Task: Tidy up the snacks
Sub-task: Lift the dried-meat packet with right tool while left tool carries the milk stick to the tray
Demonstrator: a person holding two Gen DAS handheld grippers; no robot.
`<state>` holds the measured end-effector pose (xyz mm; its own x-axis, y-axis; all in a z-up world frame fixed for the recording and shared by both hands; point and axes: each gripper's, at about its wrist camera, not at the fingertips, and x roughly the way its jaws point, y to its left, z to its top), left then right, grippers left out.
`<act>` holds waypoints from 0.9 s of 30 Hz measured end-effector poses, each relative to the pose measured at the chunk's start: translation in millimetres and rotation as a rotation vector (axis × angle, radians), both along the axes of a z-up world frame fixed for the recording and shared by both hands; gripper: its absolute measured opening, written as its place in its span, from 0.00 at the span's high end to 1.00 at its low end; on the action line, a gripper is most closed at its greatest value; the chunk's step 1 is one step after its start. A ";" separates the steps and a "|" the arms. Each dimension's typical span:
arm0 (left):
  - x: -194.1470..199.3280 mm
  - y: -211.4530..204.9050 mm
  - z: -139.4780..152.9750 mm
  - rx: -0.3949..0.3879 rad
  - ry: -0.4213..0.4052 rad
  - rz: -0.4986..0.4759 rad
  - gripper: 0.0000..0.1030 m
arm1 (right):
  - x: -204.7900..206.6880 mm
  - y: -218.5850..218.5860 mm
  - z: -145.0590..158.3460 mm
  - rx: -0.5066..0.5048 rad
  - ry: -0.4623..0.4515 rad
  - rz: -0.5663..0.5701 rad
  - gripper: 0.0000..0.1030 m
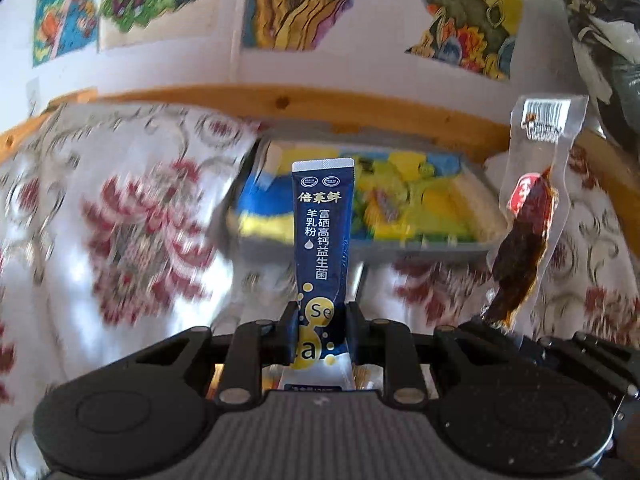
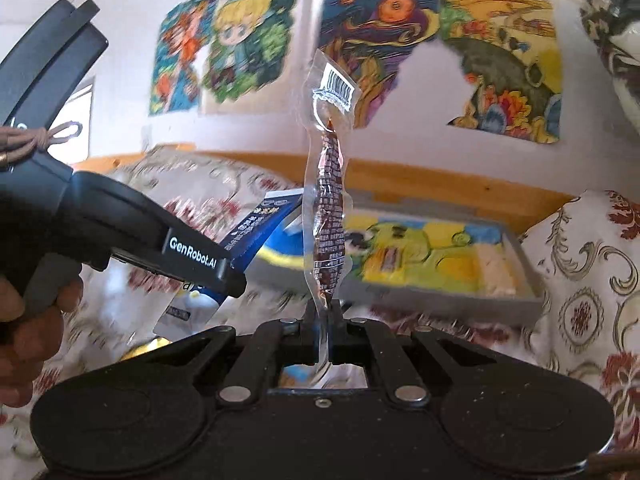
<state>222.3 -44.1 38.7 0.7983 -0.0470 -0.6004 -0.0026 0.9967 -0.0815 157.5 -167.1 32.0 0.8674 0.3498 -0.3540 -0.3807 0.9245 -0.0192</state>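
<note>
Grippers two, one blue sachet [image 1: 322, 240], one clear snack pack [image 2: 329, 216], one tray [image 2: 520, 264]

"GenRobot.AI" on left gripper [image 2: 230, 276], "倍莱鲜" on sachet [image 1: 322, 236]

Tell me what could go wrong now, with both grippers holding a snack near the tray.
1. The left gripper pinches the blue sachet only near its bottom end, so the tall sachet may tip or slip.
2. The right gripper holds the clear pouch by its thin bottom edge; the pouch may swing or slide out.
3. The two grippers are close together, and both snacks head to the same tray, so they could bump.
</note>
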 end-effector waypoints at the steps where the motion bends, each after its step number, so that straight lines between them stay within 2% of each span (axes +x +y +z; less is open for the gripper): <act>1: 7.7 -4.0 3.9 0.009 -0.011 -0.001 0.75 | 9.3 -4.5 2.5 0.019 -0.003 -0.005 0.98; 5: 38.3 -17.3 17.8 0.032 -0.056 0.009 0.75 | 45.1 -20.3 9.4 0.031 -0.068 -0.032 0.98; 12: 97.4 -35.7 28.0 0.034 -0.107 0.054 0.75 | 103.6 -61.4 2.0 0.082 -0.089 -0.081 0.98; 16: 129.7 -42.5 18.6 0.009 -0.086 0.088 0.75 | 135.4 -77.4 -2.1 0.132 -0.051 -0.094 0.98; 19: 147.9 -44.9 5.4 -0.004 -0.048 0.111 0.75 | 153.2 -81.0 -9.7 0.162 0.013 -0.091 0.98; 27: 176.4 -42.0 -25.3 -0.044 0.039 0.158 0.75 | 176.3 -78.0 -30.7 0.152 0.128 -0.102 0.97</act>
<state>398.7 -86.1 13.4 0.7738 0.0506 -0.6314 -0.1636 0.9790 -0.1219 333.7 -245.2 1.4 0.8522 0.3207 -0.4134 -0.2756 0.9468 0.1662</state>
